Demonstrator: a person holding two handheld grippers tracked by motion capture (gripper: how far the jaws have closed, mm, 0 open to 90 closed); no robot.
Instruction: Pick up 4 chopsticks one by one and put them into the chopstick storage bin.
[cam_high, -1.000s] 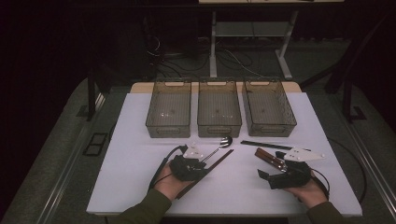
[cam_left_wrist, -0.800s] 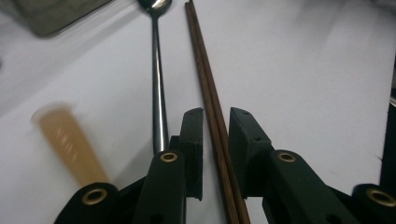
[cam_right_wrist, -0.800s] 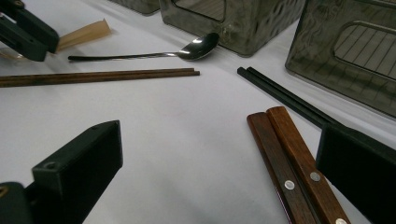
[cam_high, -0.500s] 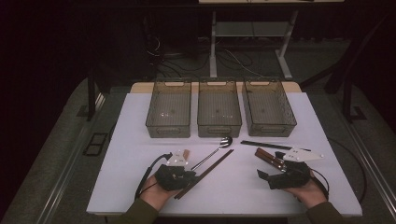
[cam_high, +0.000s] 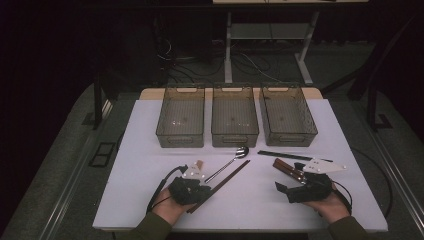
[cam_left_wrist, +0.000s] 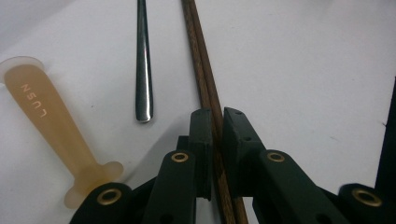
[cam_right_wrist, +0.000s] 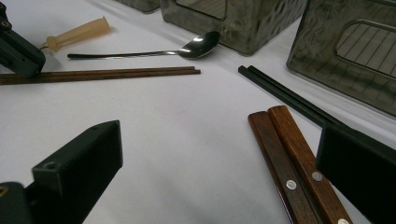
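A pair of brown wooden chopsticks (cam_high: 227, 177) lies diagonally on the white table (cam_high: 150, 150). My left gripper (cam_high: 209, 189) sits at their near end. In the left gripper view its jaws (cam_left_wrist: 217, 116) have just been closing and now press on the brown chopsticks (cam_left_wrist: 201, 56) from both sides. My right gripper (cam_high: 290, 177) rests at the right with its jaws wide open (cam_right_wrist: 219, 140). Two wooden handles with rivets (cam_right_wrist: 285, 154) lie between those jaws, close to the right one and untouched.
A metal spoon (cam_high: 230, 162) and a beige plastic handle (cam_high: 199, 165) lie just left of the brown chopsticks. Black chopsticks (cam_high: 292, 156) lie beyond the right gripper. Three empty mesh bins (cam_high: 181, 117) (cam_high: 234, 115) (cam_high: 287, 115) stand in a row at the back.
My left hand slid back along the brown chopsticks toward the person and settled at their near end. The right hand stayed put.
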